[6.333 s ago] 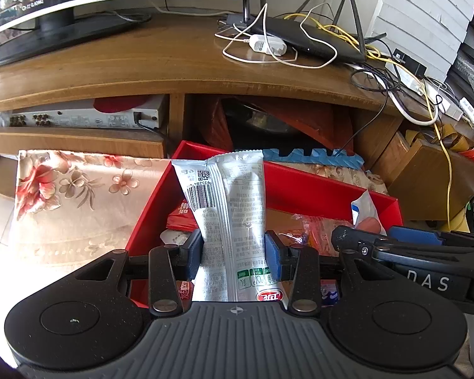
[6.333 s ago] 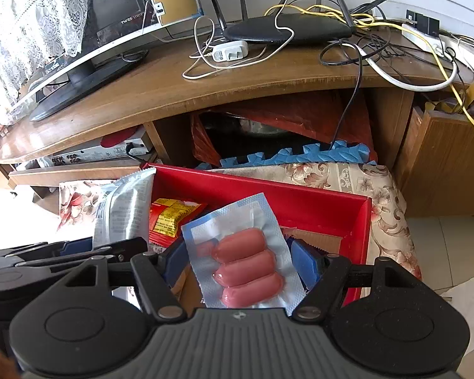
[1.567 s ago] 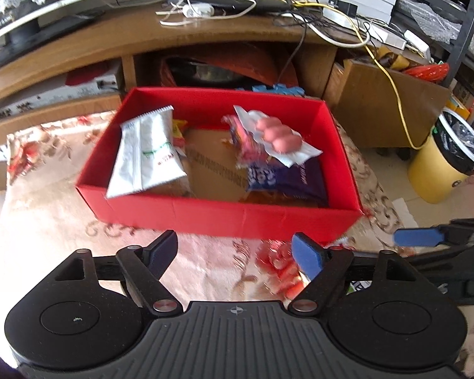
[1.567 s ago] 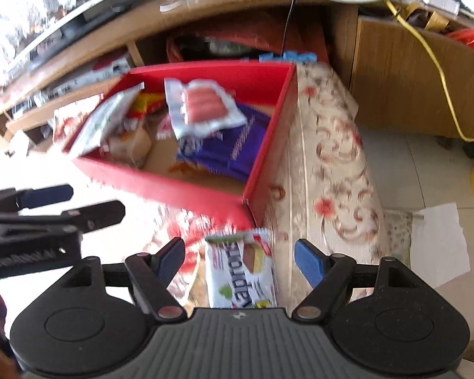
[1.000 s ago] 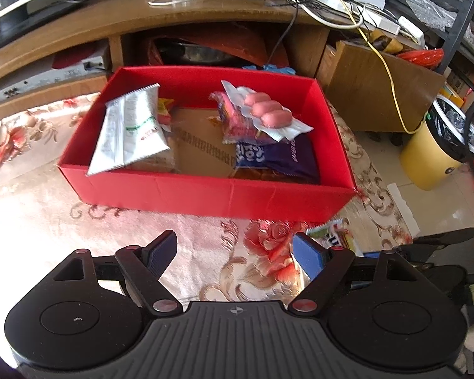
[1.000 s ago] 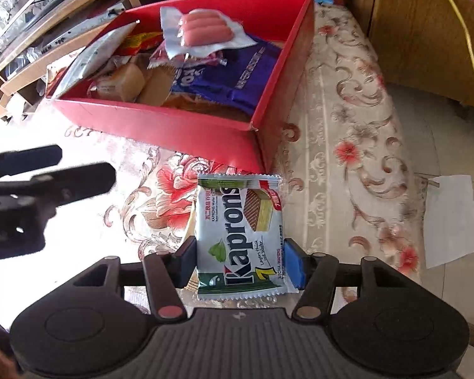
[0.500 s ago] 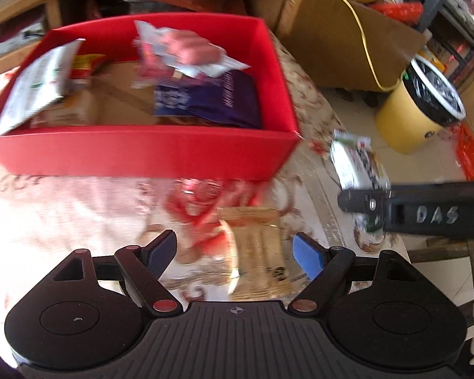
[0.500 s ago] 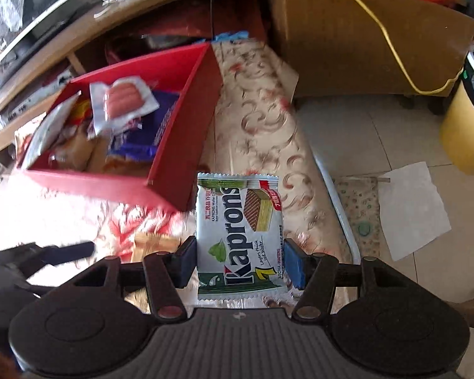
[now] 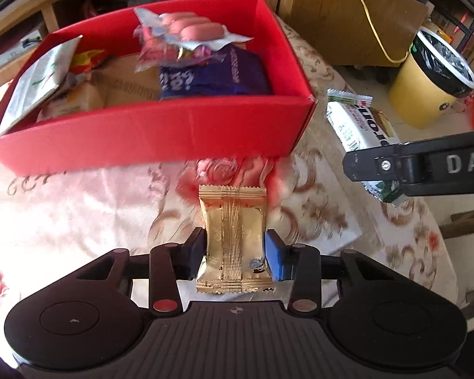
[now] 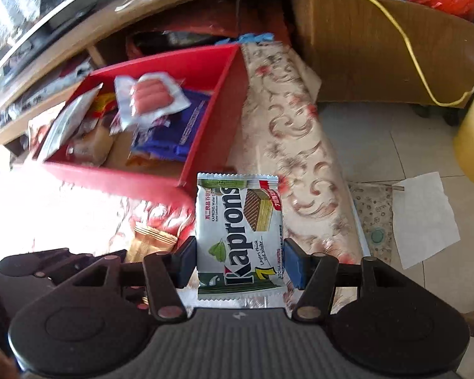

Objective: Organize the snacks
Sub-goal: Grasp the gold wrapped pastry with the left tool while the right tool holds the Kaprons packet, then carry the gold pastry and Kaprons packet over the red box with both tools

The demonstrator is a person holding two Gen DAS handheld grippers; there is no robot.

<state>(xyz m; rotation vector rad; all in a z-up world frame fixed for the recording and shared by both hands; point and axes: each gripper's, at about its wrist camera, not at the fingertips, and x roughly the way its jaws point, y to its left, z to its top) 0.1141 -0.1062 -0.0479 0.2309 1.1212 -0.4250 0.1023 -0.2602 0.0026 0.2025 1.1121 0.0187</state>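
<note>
My left gripper (image 9: 233, 254) is shut on a gold snack packet (image 9: 232, 237), held over the floral cloth in front of the red box (image 9: 161, 132). My right gripper (image 10: 239, 262) is shut on a white-and-green Kaprons wafer packet (image 10: 237, 233), right of the box's near corner; this packet also shows in the left wrist view (image 9: 360, 126). The red box (image 10: 202, 145) holds a sausage pack (image 9: 189, 28), a purple bag (image 9: 218, 75), a white pouch (image 9: 44, 79) and other snacks. The gold packet shows low left in the right wrist view (image 10: 151, 240).
A floral cloth (image 10: 294, 145) covers the low table. A wooden TV stand (image 10: 173, 9) rises behind the box. A yellow bin (image 9: 426, 88) and a wooden crate (image 9: 347, 15) stand to the right. A sheet of paper (image 10: 423, 218) lies on the tiled floor.
My left gripper has shut on the gold packet, which lay between its open fingers half a second ago. My right gripper still holds the wafer packet beside the box.
</note>
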